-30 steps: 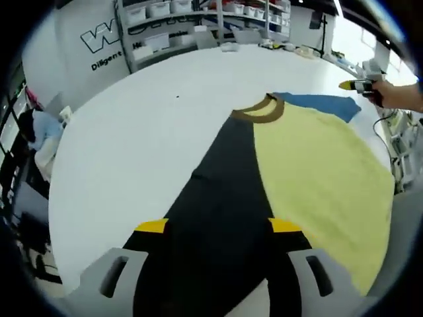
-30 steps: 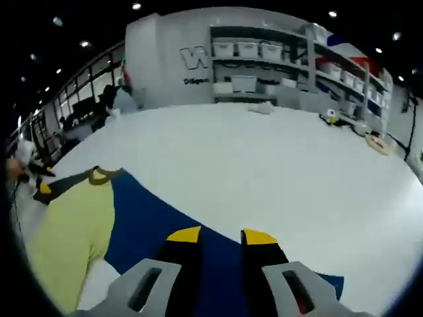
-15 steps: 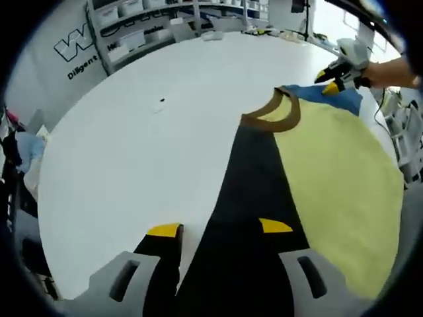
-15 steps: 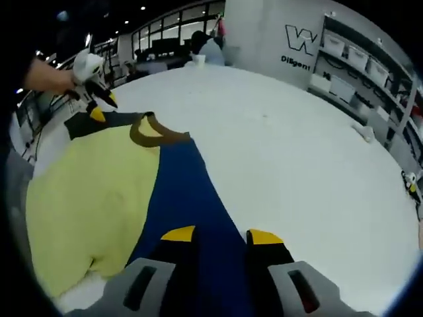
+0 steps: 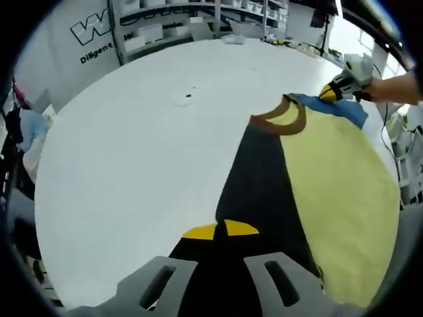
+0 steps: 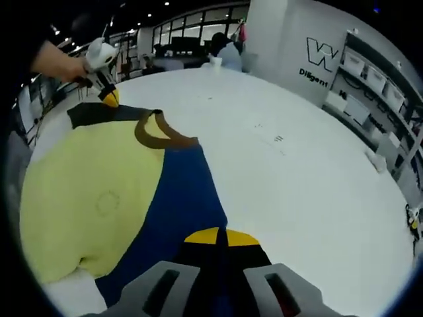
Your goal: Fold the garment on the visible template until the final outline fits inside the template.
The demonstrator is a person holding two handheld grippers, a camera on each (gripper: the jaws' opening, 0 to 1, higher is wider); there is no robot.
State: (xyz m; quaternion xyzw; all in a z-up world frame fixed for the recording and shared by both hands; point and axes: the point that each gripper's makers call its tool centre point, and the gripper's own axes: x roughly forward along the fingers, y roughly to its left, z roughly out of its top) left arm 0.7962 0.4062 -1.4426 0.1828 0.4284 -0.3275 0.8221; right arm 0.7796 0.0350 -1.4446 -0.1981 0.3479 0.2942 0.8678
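A shirt lies flat on the white table (image 5: 125,158). It has a yellow body (image 5: 337,178), a brown collar (image 5: 281,122), a black sleeve (image 5: 261,172) and a blue sleeve (image 5: 338,109). My left gripper (image 5: 220,230) is shut on the black sleeve's near end. Across the shirt, the right gripper (image 5: 328,94), held by a hand, pinches the blue sleeve. In the right gripper view, my right gripper (image 6: 220,236) is shut on the blue sleeve (image 6: 185,191), beside the yellow body (image 6: 92,191) and collar (image 6: 162,135). The left gripper (image 6: 109,99) sits at the black sleeve (image 6: 99,113).
Small dark marks (image 5: 188,99) dot the table beyond the shirt. Shelves with bins (image 5: 172,26) and a wall with a logo (image 6: 320,59) stand behind the table. Clothes are piled off the table's left edge (image 5: 30,132).
Both grippers went from open to shut, the left on the black sleeve and the right on the blue sleeve. Both cameras shifted slightly along the sleeves.
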